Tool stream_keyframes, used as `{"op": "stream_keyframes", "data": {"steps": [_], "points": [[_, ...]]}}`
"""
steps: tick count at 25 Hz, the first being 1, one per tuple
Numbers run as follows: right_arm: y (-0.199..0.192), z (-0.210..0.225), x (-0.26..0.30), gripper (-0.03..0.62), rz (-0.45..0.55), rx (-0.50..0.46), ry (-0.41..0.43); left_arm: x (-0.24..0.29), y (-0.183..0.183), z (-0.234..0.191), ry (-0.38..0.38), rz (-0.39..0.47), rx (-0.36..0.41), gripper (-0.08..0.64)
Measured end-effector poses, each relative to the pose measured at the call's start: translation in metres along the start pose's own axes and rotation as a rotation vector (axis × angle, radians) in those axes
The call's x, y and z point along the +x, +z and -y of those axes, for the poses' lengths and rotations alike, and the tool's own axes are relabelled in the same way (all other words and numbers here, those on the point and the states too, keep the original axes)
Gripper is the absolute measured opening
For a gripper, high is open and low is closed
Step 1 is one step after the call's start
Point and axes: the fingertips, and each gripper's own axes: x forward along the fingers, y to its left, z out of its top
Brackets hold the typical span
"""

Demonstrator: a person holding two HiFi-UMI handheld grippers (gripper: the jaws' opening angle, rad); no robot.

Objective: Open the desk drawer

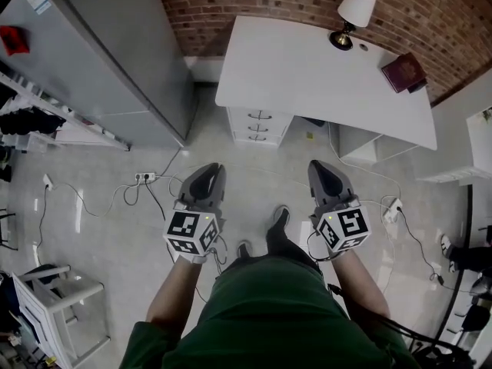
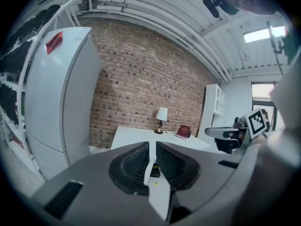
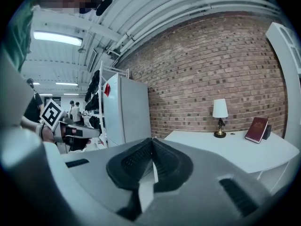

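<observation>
Drawers (image 1: 260, 125) of the white desk (image 1: 307, 68) stood shut at upper centre, well apart from both grippers. The left gripper (image 1: 209, 171) showed a narrow slit between its jaws. The right gripper (image 1: 320, 167) had its jaws together, empty. A white power strip (image 1: 144, 177) lay on the floor at centre left.

- Bright, even indoor light; the white rectangular bench (image 1: 323, 75) is glare-free in the head view, shadows soft.
- Long ceiling strip lights (image 3: 59, 37) blow out white in the right gripper view.
- Both gripper views bulge fisheye-style, corners black.
- Dark grey tongs of the left gripper (image 2: 153, 145) and right gripper (image 3: 151, 141) look soft up close.
</observation>
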Motion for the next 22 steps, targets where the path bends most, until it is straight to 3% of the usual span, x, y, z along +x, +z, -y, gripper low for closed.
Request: {"op": "stream_keyframes", "data": {"steps": [9,16,22], "points": [[-0.007,0.073,0.04,0.002,-0.034,0.006,0.049,0.076,-0.022,0.005,0.054,-0.089,-0.066,0.04],[-0.013,0.1,0.068,0.002,-0.054,0.021,0.116,0.109,-0.039,-0.002,0.121,-0.162,-0.061,0.04],[-0.021,0.119,0.083,0.002,-0.058,0.039,0.142,0.137,-0.047,-0.003,0.135,-0.186,-0.078,0.04]]}}
